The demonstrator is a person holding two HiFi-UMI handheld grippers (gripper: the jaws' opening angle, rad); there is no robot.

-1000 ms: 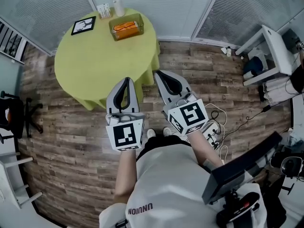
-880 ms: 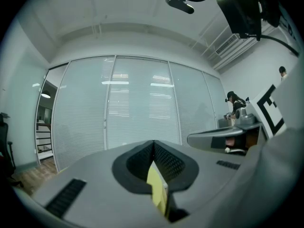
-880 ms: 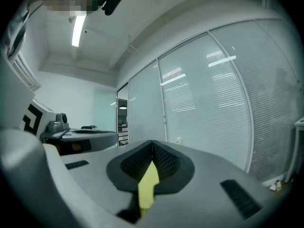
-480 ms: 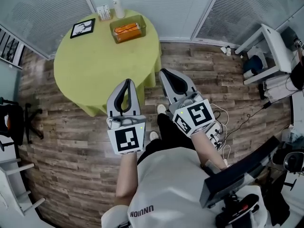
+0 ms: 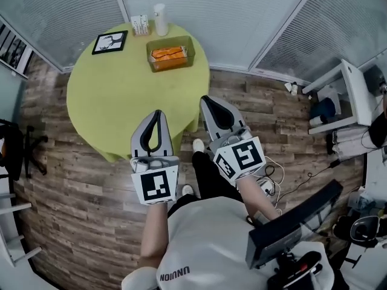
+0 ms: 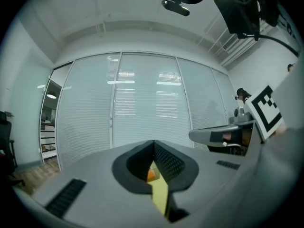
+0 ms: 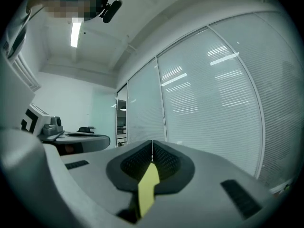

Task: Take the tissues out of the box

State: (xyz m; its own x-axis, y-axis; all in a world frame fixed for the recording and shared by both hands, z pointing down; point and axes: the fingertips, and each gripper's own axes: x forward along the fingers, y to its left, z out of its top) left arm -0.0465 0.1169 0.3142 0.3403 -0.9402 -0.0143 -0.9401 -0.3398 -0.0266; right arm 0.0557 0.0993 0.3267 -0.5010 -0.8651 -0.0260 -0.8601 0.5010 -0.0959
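At the near end, the white shirt [image 5: 205,246] carries upside-down print, approx. "UNVION". L gripper [image 5: 157,113] and R gripper [image 5: 206,99] are both pressed together w/ nothing pinched. Since a sec ago both went fwd w/ the person, so the round yellow-green clothed table [image 5: 103,95] now sits at their tips. Well ahead of both, the clear box of orange tissues [image 5: 171,53] is untouched. Prob. still approach, reach comes next.

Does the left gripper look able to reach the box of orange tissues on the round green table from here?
Probably not yet: the left gripper hangs by the near edge of the table, the box of orange tissues far across. Nothing stands between them, so the path looks free.
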